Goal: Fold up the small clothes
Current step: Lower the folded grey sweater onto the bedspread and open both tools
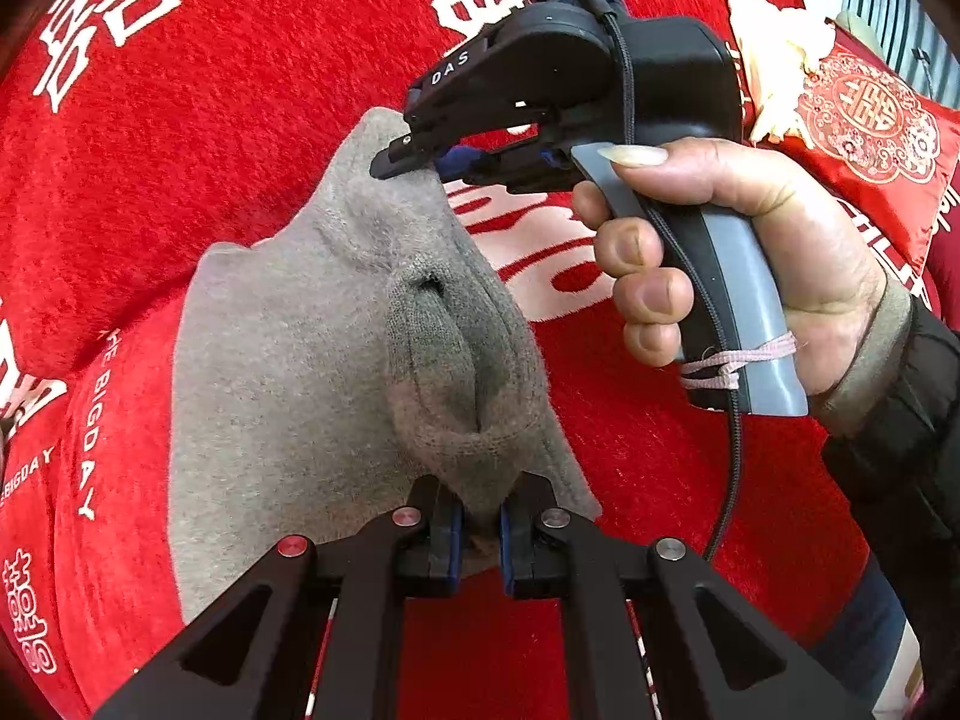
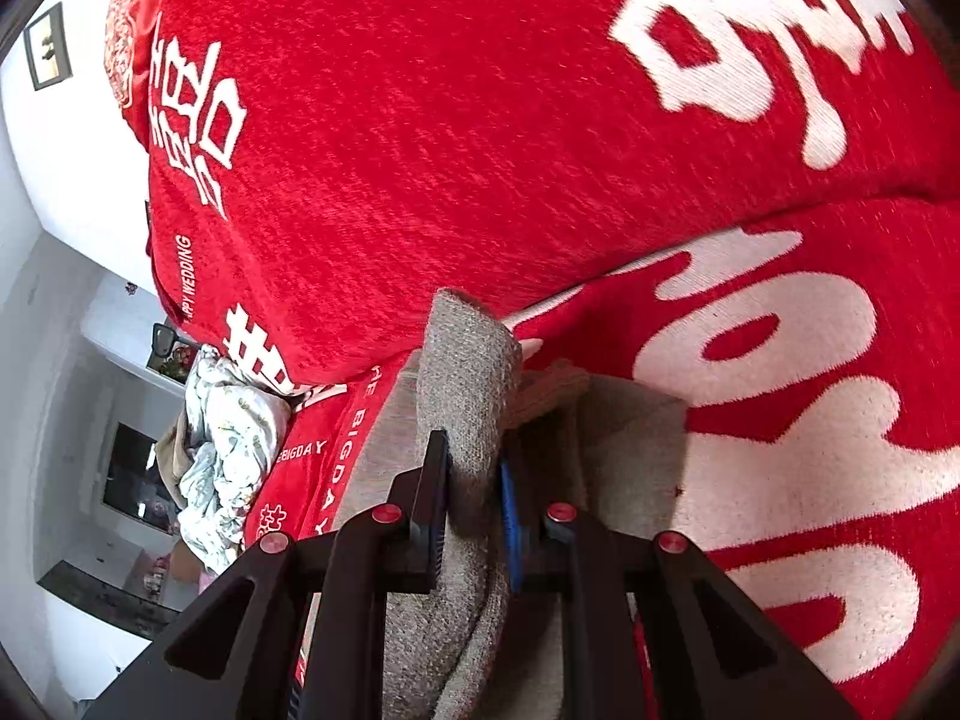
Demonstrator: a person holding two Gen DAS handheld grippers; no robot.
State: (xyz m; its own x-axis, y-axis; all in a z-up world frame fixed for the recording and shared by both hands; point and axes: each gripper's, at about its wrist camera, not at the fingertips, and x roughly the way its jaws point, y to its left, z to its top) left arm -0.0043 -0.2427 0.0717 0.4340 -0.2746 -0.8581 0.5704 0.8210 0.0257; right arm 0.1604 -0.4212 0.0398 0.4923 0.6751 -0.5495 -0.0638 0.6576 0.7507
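Observation:
A small grey knit garment (image 1: 288,372) is held up over a red sofa cover. My left gripper (image 1: 480,531) is shut on its near edge, with bunched cloth between the blue pads. In the left wrist view my right gripper (image 1: 414,156), held by a hand, pinches the garment's far corner. In the right wrist view the right gripper (image 2: 474,492) is shut on a fold of the same grey garment (image 2: 468,372), which runs up between its fingers.
The red sofa cover (image 1: 210,120) with white lettering lies under everything. A red embroidered cushion (image 1: 864,120) and a cream cloth (image 1: 774,54) lie at the far right. A crumpled pale floral cloth (image 2: 228,450) lies at the sofa's left end.

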